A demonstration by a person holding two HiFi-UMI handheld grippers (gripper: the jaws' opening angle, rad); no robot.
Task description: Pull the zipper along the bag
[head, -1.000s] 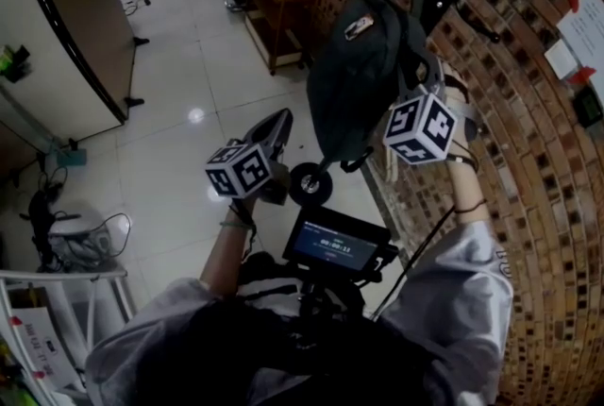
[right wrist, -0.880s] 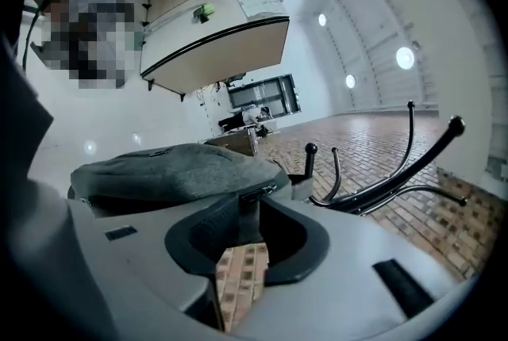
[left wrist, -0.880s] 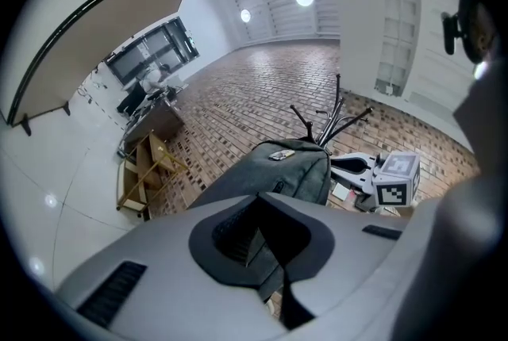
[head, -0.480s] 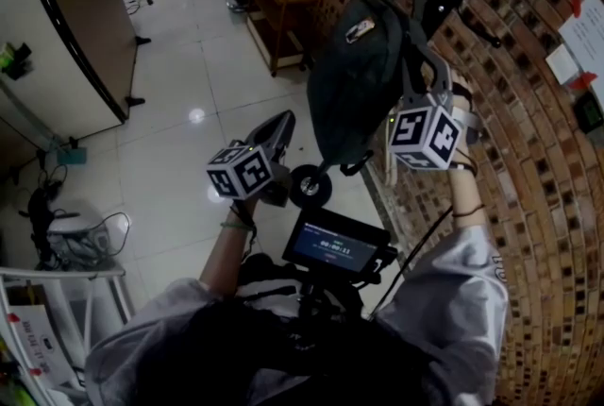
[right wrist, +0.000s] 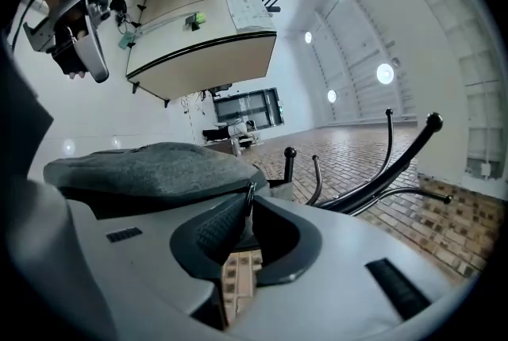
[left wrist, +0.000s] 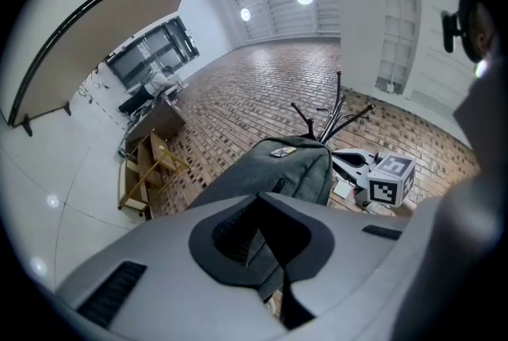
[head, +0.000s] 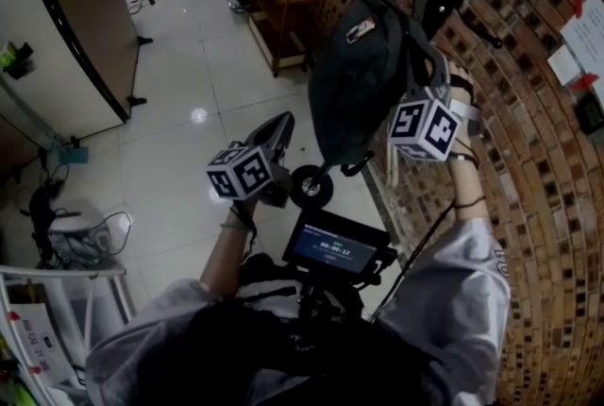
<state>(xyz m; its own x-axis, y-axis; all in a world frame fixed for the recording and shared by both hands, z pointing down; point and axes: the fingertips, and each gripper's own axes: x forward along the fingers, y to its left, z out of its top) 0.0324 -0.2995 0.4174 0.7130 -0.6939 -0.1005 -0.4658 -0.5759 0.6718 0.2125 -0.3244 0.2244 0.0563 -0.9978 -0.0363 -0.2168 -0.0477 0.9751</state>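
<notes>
1. Brick wall [head: 538, 234] — just beside the right gripper [right wrist: 248, 201], on its outer side.
2. Black coat rack [right wrist: 373, 173] — its arms stick out just past the right gripper's tips.
3. Grey backpack [head: 363, 83] — hangs off that rack, between the two grippers.
4. Left gripper [left wrist: 262, 212] — jaws pinched on the backpack's lower fabric.
5. Zipper pull [right wrist: 251, 190] — right at the right gripper's tips. Those jaws have just been closing and now nip it.

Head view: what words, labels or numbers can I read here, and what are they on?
Nothing reads clearly.
Small screen: a row of pale digits, too small to read.
Patch on the bag: blurred, unreadable.
Papers on the brick wall: print too small.
Marker cubes: square patterns only, no words.
</notes>
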